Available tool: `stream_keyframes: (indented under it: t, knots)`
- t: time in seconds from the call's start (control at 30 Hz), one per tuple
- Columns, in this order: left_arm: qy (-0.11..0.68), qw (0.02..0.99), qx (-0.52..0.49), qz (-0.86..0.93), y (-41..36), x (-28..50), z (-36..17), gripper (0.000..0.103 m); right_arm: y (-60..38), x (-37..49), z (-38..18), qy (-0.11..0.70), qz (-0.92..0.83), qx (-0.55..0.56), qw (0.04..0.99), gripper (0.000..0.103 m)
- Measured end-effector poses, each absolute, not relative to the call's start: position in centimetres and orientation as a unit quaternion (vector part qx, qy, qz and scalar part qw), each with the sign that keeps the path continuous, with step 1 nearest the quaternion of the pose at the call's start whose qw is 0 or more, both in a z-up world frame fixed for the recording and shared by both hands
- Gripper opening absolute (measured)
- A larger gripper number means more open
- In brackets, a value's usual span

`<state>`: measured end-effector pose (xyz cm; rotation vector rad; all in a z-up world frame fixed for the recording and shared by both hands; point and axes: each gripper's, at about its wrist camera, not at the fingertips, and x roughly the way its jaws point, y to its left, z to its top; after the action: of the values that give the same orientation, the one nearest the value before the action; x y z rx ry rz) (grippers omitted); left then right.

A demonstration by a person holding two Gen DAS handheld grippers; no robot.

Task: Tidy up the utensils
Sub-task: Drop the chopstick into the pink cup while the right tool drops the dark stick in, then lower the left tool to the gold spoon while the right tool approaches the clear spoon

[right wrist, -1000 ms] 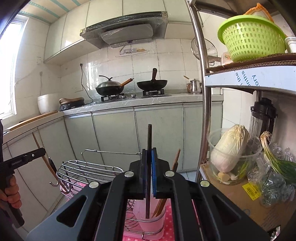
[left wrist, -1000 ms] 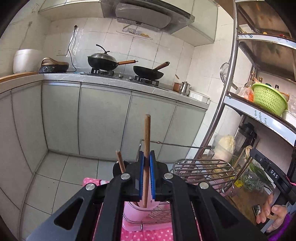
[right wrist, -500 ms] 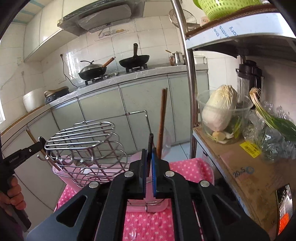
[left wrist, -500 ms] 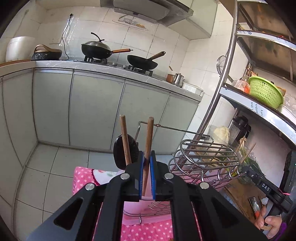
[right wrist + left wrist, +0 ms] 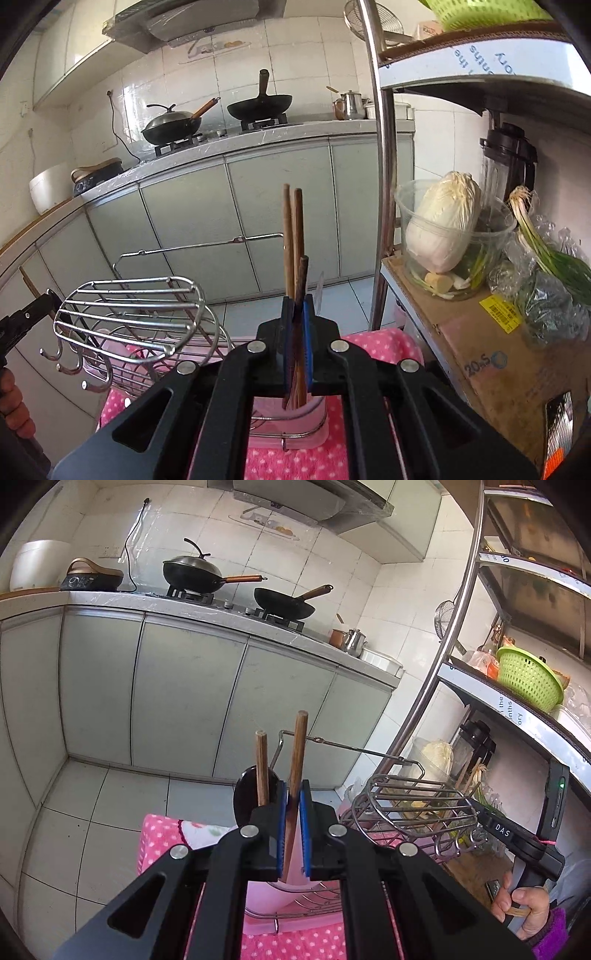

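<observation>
My left gripper [image 5: 291, 805] sits at the bottom middle of the left pic. Its jaws are nearly closed, w/ the blue pads pinching a brown wooden stick [image 5: 297, 760]. The stick stands almost straight up, tipped a bit to the right, and its low end goes down toward a pink cup [image 5: 291, 878] in the wire rack [image 5: 410, 805]. Just left of it, a 2nd wooden handle [image 5: 261, 764] pokes up in front of a black spoon head [image 5: 245, 797]. I can't tell if they are one thing.

My right gripper [image 5: 297, 314] is at the bottom middle of the right pic. Jaws are nearly closed too, squeezing a dark stick [image 5: 301, 284]. Behind it, 2 long brown chopsticks [image 5: 291, 236] stand up side by side from the same pink cup [image 5: 295, 410]. The dark stick's low end goes down into that cup as well.

The rack's round wire top is at center right in the left pic & at lower left in the right pic. It all sits on a pink cloth w/ white dots [image 5: 295, 461].

At the lower right of the left pic, a hand [image 5: 524, 908] holds my other gripper's handle. At the far right of the right pic, a cabbage [image 5: 443, 221] is in a clear tub on a cardboard box [image 5: 480, 350].
</observation>
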<state>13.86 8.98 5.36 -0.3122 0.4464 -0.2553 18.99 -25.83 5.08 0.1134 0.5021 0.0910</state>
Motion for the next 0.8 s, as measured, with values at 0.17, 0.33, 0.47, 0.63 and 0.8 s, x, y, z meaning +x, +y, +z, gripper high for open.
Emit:
stream_keyframes:
  t: [0.17, 0.33, 0.47, 0.63, 0.8]
  knots:
    - [0.233, 0.95, -0.16, -0.131, 8.7, 14.3, 4.9, 0.009, -25.7, 19.6, 4.4, 0.265, 0.059, 0.05, 0.961, 0.005]
    - [0.243, 0.946, -0.17, -0.129, 8.7, 14.2, 5.4, 0.025, -26.7, 18.7, 5.7, 0.257, 0.078, 0.063, 0.961, 0.005]
    - [0.236, 0.951, -0.166, -0.114, 8.7, 13.3, 6.4, 0.025, -26.9, 18.3, 6.6, 0.251, 0.085, 0.051, 0.963, 0.003]
    - [0.235, 0.951, -0.173, -0.099, 9.0, 12.1, 7.7, 0.025, -27.5, 18.4, 5.4, 0.271, 0.1, 0.064, 0.955, 0.003]
    - [0.218, 0.959, -0.159, -0.087, 8.8, 10.0, 9.4, 0.025, -28.6, 17.0, 4.8, 0.277, 0.124, 0.082, 0.949, 0.005]
